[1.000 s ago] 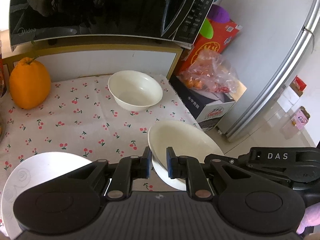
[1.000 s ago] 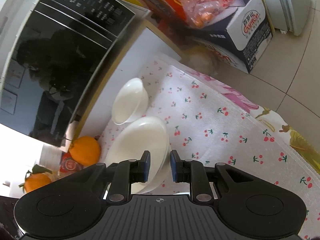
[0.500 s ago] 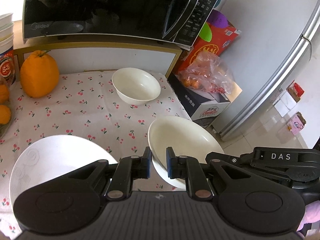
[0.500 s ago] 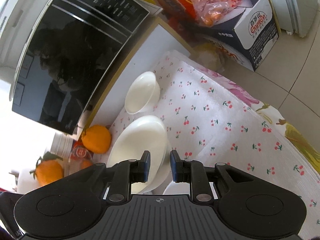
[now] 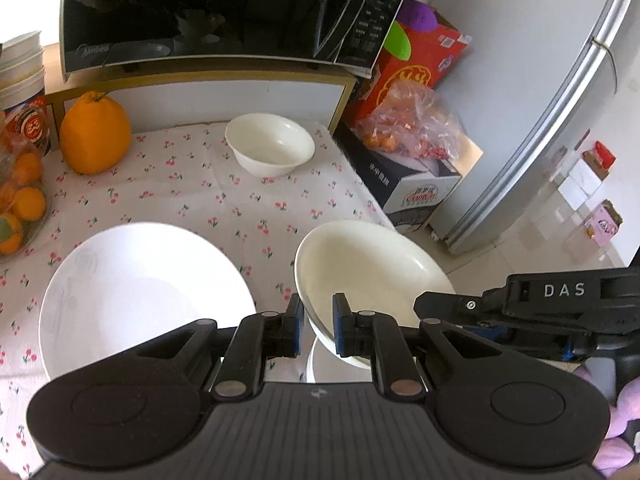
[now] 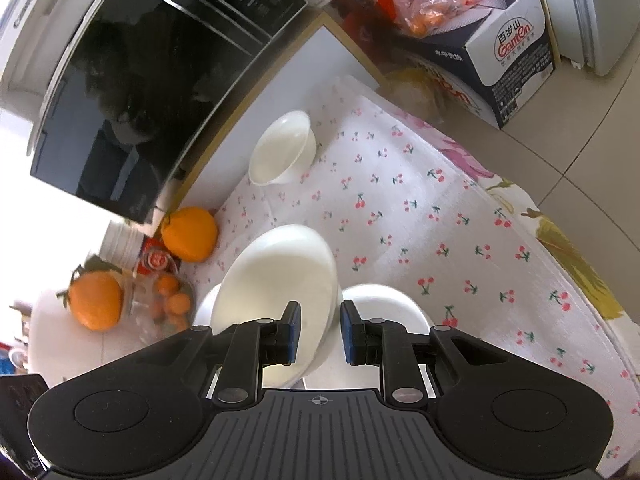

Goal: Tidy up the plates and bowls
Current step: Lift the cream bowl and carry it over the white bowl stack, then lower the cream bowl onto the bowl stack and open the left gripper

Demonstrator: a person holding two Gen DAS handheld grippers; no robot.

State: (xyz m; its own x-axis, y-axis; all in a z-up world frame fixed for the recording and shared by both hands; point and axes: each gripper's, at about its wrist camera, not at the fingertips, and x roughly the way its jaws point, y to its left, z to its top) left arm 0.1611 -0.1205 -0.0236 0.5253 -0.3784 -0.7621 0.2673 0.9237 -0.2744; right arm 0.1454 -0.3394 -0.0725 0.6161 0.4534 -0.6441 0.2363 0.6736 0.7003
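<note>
Cherry-print cloth covers the table (image 5: 192, 196) under a black microwave (image 5: 224, 12), and both my tools are over its near edge. My left hand-held gripper (image 5: 316, 330) is clamped on the near rim of a shallow white dish (image 5: 368, 276), which hangs tilted and clear of the cloth; my right hand-held gripper (image 6: 318, 332) is closed on the rim of what I take to be the same dish, seen edge-on from that side, with its arm showing at the right of the left view. Below the dish sits something white (image 6: 380, 308), partly hidden, so I cannot tell if it is a bowl or a plate. Just beside it on the left lies a large white plate (image 5: 136, 292), flat on the cloth. Farther back, near the microwave shelf, a small white bowl (image 5: 270, 150) stands upright, with a big orange fruit (image 5: 95, 138) well off to its left. I judge the dish stiff, glazed, slippery and breakable: a rim pinch with the pads fully over the lip is the only real hold, and the tilt could let it slide.
</note>
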